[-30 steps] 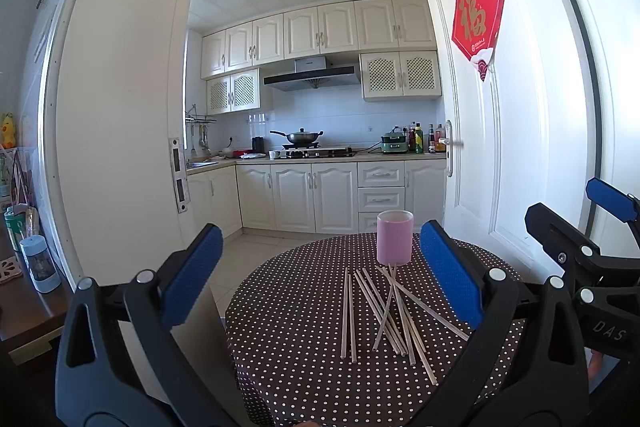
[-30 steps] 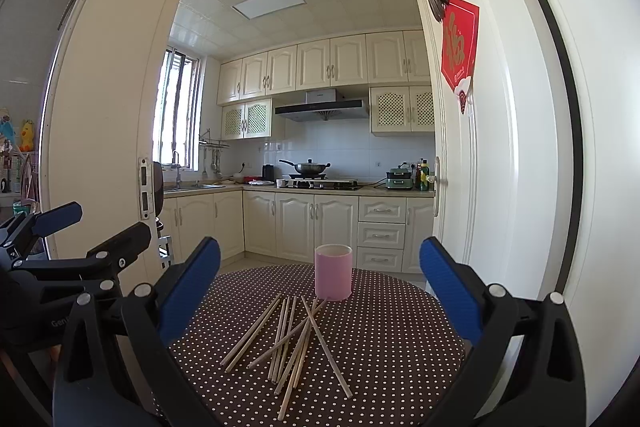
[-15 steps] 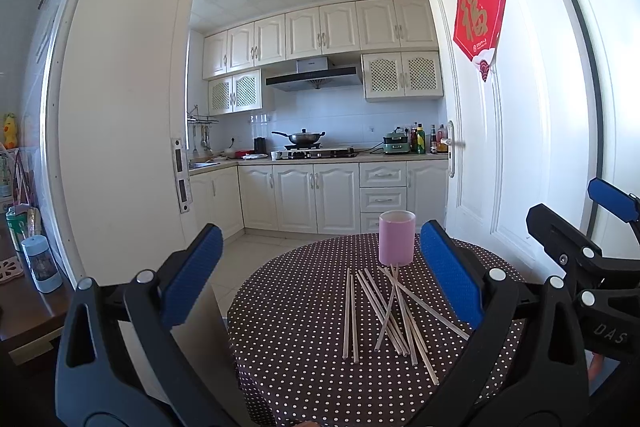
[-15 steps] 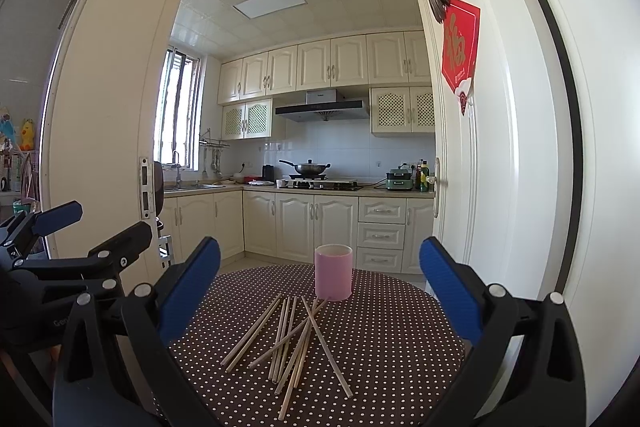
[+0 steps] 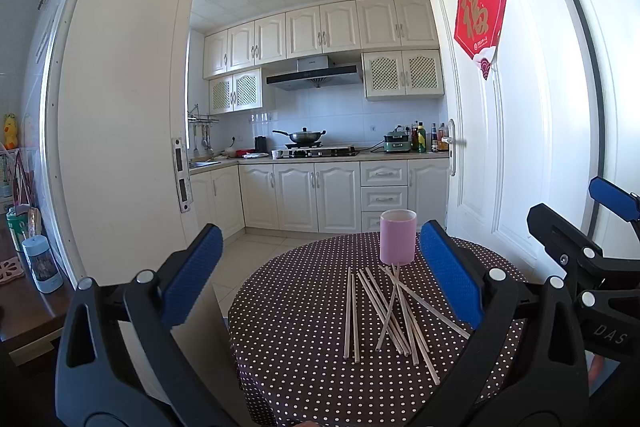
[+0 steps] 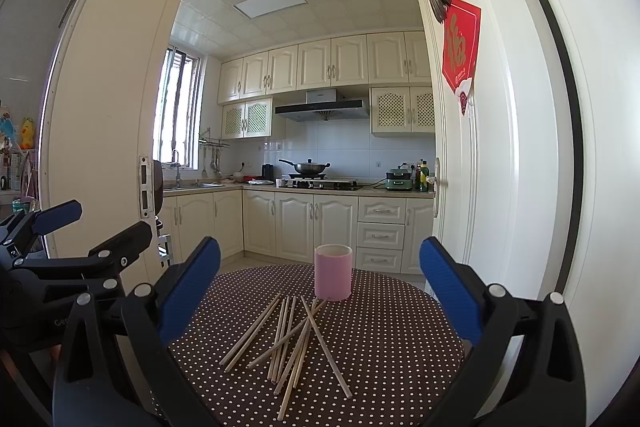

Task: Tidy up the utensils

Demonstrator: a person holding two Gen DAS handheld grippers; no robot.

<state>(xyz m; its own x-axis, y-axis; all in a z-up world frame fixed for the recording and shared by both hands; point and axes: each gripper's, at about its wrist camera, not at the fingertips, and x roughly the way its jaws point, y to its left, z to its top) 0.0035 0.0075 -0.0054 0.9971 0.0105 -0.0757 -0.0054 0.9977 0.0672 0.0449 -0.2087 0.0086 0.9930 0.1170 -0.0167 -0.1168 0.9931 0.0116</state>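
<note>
Here both tools are held level above the near edge of the worktop, neither touching anything. The left tongs (image 5: 320, 275) stand spread wide with nothing between their blue ribbed pads, and the right tongs (image 6: 320, 287) are parted just as far and equally empty; each shows at the margin of the other's view, side by side and apart.

Beyond them, on the round worktop covered in a dark brown cloth with white dots (image 5: 288, 359), lies a loose heap of thin pale wooden chopsticks (image 5: 384, 311). Two lie parallel on the heap's left side; the rest cross one another, fanning out toward the near edge from far ends bunched together. A cylindrical pink cup (image 5: 397, 242) stands upright toward the far edge, its base right at those bunched far ends, and looks empty from here, though its inside is hidden.

The step in hand seems to be the first pick, so nothing is yet sorted. It would go best to start with an outlying stick rather than the tangle: the parallel pair suits the left tongs, while the single stick slanting toward the near right in the right wrist view (image 6: 326, 347) suits the right. Closing across a stick near its middle, lifting it level, then tipping it end-down over the cup should avoid dragging its neighbours or knocking the cup.
</note>
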